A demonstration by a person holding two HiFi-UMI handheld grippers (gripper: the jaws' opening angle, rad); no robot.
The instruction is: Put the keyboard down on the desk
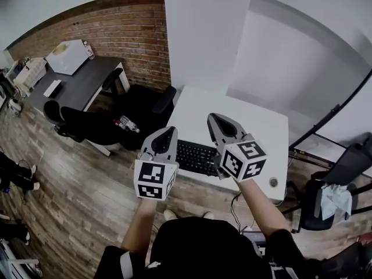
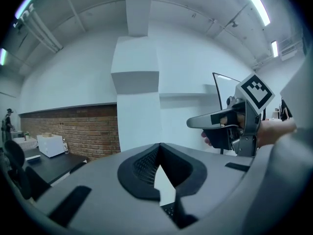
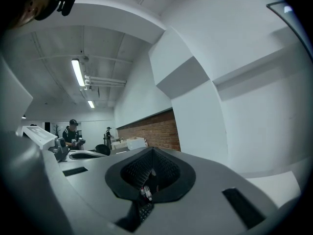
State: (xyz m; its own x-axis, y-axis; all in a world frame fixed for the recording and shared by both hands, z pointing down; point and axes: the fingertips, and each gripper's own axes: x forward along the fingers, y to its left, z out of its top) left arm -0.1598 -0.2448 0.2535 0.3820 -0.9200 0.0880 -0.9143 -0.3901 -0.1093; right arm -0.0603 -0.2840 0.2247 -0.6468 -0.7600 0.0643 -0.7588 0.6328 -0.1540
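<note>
Left gripper (image 1: 165,135) jaws pressed together, empty, right gripper (image 1: 219,122) jaws likewise together, nothing held, black keyboard (image 1: 196,157) lay between and below both, on white desk (image 1: 256,127).

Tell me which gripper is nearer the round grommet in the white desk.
Right. The right gripper hangs just left of the grommet, over the keyboard's right end; the left gripper is farther left, at the keyboard's other end.
</note>
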